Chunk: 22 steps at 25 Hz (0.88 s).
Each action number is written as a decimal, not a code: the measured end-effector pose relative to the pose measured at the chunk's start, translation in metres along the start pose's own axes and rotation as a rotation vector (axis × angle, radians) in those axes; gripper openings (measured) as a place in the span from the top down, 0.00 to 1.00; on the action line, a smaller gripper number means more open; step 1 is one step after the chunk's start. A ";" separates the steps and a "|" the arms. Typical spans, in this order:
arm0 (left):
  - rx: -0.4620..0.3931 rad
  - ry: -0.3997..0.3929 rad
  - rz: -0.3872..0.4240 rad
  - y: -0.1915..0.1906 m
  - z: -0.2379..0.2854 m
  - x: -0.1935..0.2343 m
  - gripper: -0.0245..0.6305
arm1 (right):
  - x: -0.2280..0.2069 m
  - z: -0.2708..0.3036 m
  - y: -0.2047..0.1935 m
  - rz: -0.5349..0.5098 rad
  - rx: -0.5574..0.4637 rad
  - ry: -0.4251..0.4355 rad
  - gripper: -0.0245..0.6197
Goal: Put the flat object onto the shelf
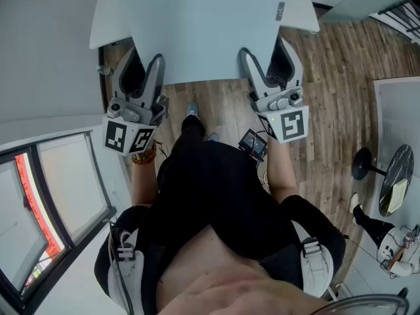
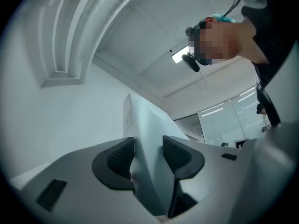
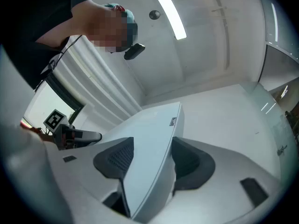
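Panel [image 1: 197, 25]: flat, smooth, pale grey-white, rectangular with crisp edges. It is held in the air above the wood-plank floor [image 1: 335, 97]. Left gripper [image 1: 143, 64] and right gripper [image 1: 272, 61] each clamp its near edge between textured black pads, one near each corner.

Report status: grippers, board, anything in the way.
Both shut on flat board: left gripper, right gripper. Board held aloft. No shelf in view.
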<state>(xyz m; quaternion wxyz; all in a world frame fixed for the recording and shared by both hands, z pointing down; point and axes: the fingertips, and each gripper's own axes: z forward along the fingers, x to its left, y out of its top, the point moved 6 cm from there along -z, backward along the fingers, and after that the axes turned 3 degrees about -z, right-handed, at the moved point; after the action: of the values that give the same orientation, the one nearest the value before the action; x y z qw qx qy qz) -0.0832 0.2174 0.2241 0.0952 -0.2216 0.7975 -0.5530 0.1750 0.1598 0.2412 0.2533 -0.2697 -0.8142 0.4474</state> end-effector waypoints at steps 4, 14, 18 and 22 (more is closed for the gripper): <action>0.001 -0.014 -0.040 -0.004 0.000 0.005 0.67 | 0.000 0.002 0.004 0.036 -0.011 -0.008 0.57; 0.002 -0.033 -0.076 -0.015 0.017 0.031 0.67 | -0.007 0.025 -0.008 0.019 0.022 -0.013 0.57; 0.008 -0.043 -0.101 -0.034 0.059 0.078 0.67 | -0.030 0.070 -0.042 0.012 0.050 -0.033 0.57; 0.004 -0.068 -0.128 -0.043 0.094 0.111 0.67 | -0.049 0.105 -0.058 -0.006 0.068 -0.051 0.57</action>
<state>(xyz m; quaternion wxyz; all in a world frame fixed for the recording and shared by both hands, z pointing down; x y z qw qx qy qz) -0.1335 0.0747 0.2391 0.0870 -0.2905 0.7769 -0.5517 0.1301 0.0387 0.2337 0.2427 -0.2468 -0.8057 0.4807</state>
